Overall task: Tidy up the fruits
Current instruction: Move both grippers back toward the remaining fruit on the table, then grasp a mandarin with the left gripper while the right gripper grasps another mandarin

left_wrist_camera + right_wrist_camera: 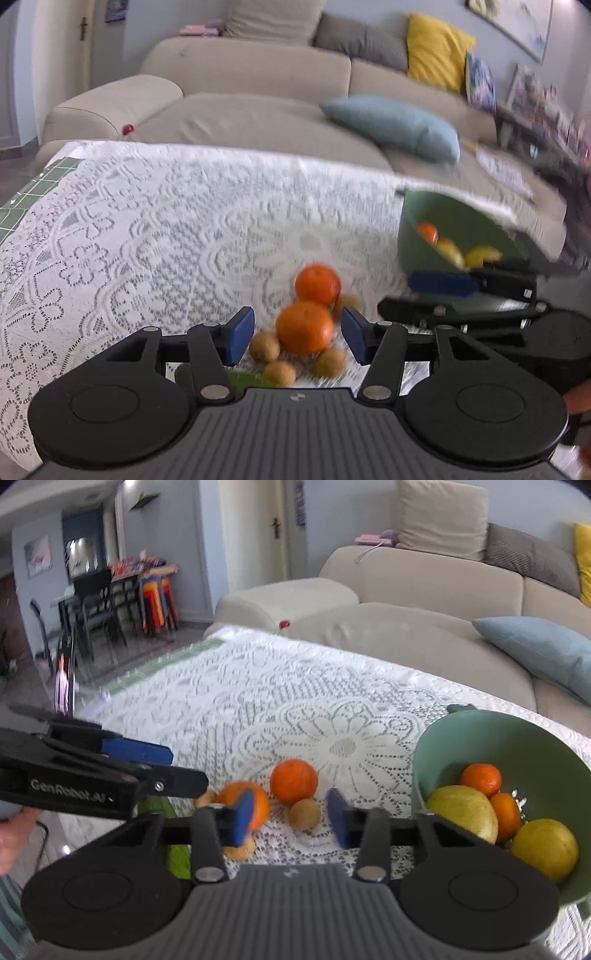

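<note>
Several fruits already fill the green bowl [436, 753] at three o'clock, while two oranges [304, 326] and small brown fruits [264, 346] wait between both grippers' [298, 334] parted, empty fingers.

Both wrist views close, angled down over table, sharing oranges [305, 327] and bowl [480, 734]

Blurring across the bowl [436, 236] and its fruit in the left view. Hiding most of a green leaf [243, 380] behind gripper linkage. Cutting off a hand [14, 834] at the right view's edge.
</note>
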The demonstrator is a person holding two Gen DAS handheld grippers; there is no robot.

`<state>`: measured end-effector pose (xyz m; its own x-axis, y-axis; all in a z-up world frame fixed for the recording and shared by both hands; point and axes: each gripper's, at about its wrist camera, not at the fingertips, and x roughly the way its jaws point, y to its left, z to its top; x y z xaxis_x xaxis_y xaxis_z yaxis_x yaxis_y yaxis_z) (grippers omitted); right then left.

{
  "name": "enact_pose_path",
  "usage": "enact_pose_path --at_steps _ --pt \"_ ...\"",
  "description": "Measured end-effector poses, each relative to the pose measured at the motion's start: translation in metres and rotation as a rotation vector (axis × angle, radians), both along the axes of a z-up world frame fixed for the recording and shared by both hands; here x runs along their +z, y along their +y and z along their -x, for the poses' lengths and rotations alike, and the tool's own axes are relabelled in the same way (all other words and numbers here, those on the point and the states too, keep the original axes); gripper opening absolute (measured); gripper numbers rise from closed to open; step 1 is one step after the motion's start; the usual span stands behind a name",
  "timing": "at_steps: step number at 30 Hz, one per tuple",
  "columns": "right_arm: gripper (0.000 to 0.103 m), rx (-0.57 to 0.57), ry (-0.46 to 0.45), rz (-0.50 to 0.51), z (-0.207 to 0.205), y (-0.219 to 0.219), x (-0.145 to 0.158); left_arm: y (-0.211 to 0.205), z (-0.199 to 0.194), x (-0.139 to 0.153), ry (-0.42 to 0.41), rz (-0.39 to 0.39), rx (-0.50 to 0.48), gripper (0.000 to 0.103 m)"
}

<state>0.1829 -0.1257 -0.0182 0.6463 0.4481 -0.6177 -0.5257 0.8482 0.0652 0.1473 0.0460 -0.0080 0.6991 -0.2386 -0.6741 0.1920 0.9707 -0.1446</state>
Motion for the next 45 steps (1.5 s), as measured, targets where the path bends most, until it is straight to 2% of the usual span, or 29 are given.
enact_pose_path --at_steps 4,10,19,22,23,25,31,37,39,41,45 --pt "0.02 0.025 0.018 0.055 -0.009 0.005 -0.014 -0.012 -0.002 -0.009 -0.003 -0.073 -0.052 0.064" --pt "0.019 0.045 0.019 0.12 -0.021 0.006 -0.026 -0.017 -0.016 -0.02 0.043 -0.069 -0.092 0.064" --pt "0.016 0.102 -0.013 0.159 -0.03 0.004 -0.031 -0.026 -0.036 -0.029 0.09 -0.127 -0.15 0.064" --pt "0.014 0.121 -0.031 0.198 -0.03 0.009 -0.033 -0.03 -0.039 -0.031 0.095 -0.161 -0.169 0.062" --pt "0.014 0.129 -0.037 0.207 -0.03 0.011 -0.034 -0.031 -0.04 -0.032 0.098 -0.168 -0.173 0.058" --pt "0.014 0.144 -0.048 0.22 -0.03 0.012 -0.034 -0.031 -0.04 -0.034 0.101 -0.171 -0.175 0.054" --pt "0.015 0.169 -0.064 0.239 -0.031 0.013 -0.033 -0.031 -0.041 -0.034 0.09 -0.16 -0.16 0.052" --pt "0.022 0.182 -0.055 0.225 -0.037 0.017 -0.03 -0.018 -0.043 -0.025 0.064 -0.078 -0.093 0.051" --pt "0.026 0.183 -0.04 0.211 -0.042 0.019 -0.029 -0.01 -0.043 -0.02 0.045 -0.05 -0.05 0.051" --pt "0.037 0.185 -0.028 0.194 -0.046 0.022 -0.029 -0.002 -0.042 -0.017 0.035 -0.028 -0.014 0.051" --pt "0.042 0.175 -0.018 0.192 -0.055 0.033 -0.03 0.012 -0.044 -0.014 0.031 -0.005 0.052 0.051"
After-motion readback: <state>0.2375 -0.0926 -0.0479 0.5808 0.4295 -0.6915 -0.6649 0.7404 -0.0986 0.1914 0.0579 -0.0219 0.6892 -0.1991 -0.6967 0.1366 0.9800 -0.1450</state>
